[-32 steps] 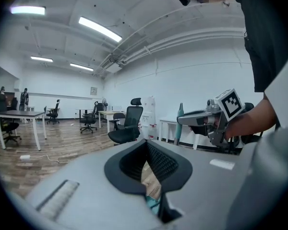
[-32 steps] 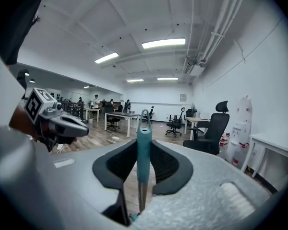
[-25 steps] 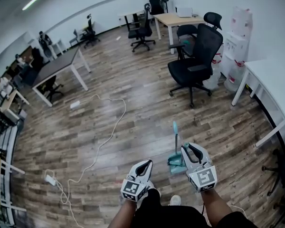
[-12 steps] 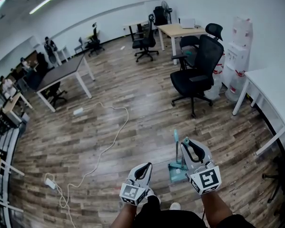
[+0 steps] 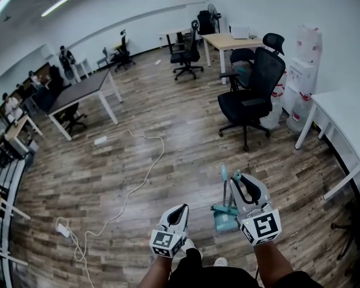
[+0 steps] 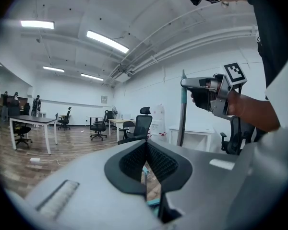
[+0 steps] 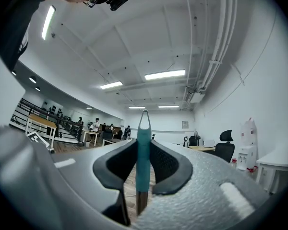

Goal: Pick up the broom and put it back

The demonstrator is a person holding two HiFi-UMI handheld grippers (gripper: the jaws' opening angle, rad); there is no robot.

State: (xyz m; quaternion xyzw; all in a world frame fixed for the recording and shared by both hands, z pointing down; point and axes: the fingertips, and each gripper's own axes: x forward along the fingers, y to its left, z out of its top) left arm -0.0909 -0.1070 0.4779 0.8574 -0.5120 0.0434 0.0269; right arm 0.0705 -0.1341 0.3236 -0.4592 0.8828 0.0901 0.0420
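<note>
A white cable (image 5: pixel 145 161) trails across the wooden floor (image 5: pixel 108 179) at left as a person stands with a tool in each hand. The left tool (image 5: pixel 182 208) is clenched on nothing, its jaws together and pointing out over the boards. Just to its right the broom (image 5: pixel 225 191) stands upright in the air, its teal head (image 5: pixel 224 216) low over the near stretch of floor by the person's feet. Whether the head clears the boards cannot be told. The right tool (image 5: pixel 236 176) grasps the teal grip near the handle's top, with the hanging loop poking out past its jaws. A black office chair (image 5: pixel 252 95) and a white tabletop (image 5: pixel 348 119) stand further right.

Against the frame a second ago, the right tool is higher and the broom has come up with it. The handle's top, which then reached well past the tool, now sits just beside it. The left tool has barely shifted. The pick-up looks done. Carrying the broom back to its place remains, and no frame shows that place.
</note>
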